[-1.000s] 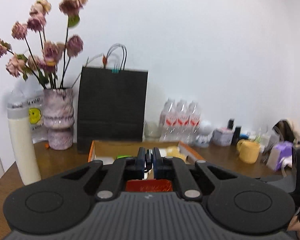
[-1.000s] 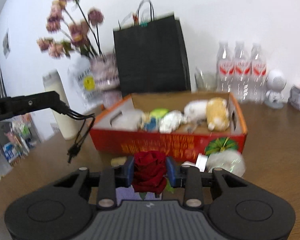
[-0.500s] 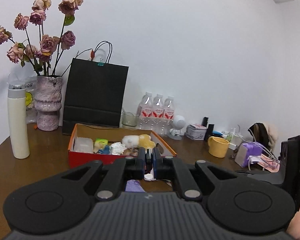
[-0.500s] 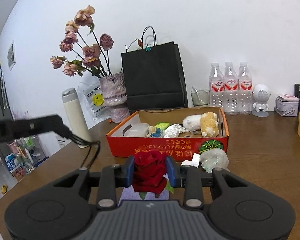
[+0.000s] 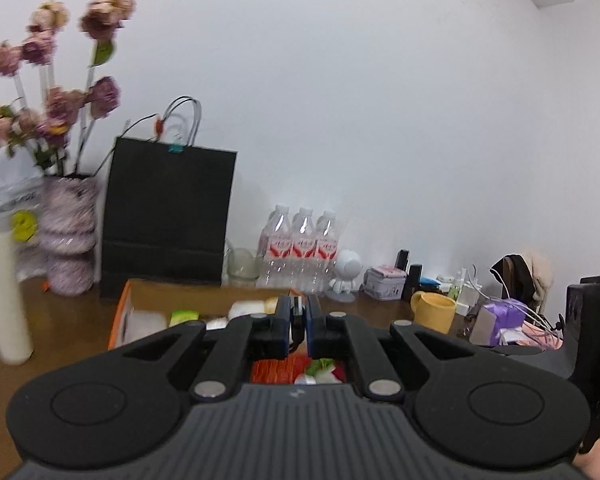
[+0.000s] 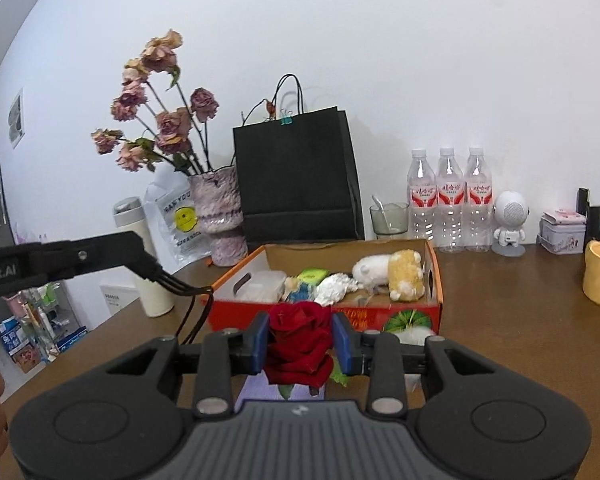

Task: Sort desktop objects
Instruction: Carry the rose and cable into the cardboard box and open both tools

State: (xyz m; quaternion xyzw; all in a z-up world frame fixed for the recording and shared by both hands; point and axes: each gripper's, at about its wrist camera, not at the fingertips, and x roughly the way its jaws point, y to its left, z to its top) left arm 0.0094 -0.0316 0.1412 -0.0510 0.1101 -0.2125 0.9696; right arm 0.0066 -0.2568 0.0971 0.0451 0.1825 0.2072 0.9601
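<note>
**Rose in the right grip, box dead ahead**

Just in front of the right hand-held gripper, across a short stretch of brown desk, sits the orange cardboard box with its long side turned toward the camera. The right hand-held gripper is pinching a red fabric rose by the bloom, its blue pads pressed into either side; green leaves show just below. The box already holds a clear plastic container, a crumpled foil ball and a white-and-yellow plush toy.

The left hand-held gripper has its pads drawn almost together on something thin and dark; what it is I cannot tell. It hovers above the near edge of the same box, with the box's contents partly hidden behind its fingers.

The rose lies straight in line with the box opening, so the likely move is forward and over the near wall. The right hand already carries the flower, so the drop is its job. The bloom is soft, so it should fall loosely once let go.
</note>
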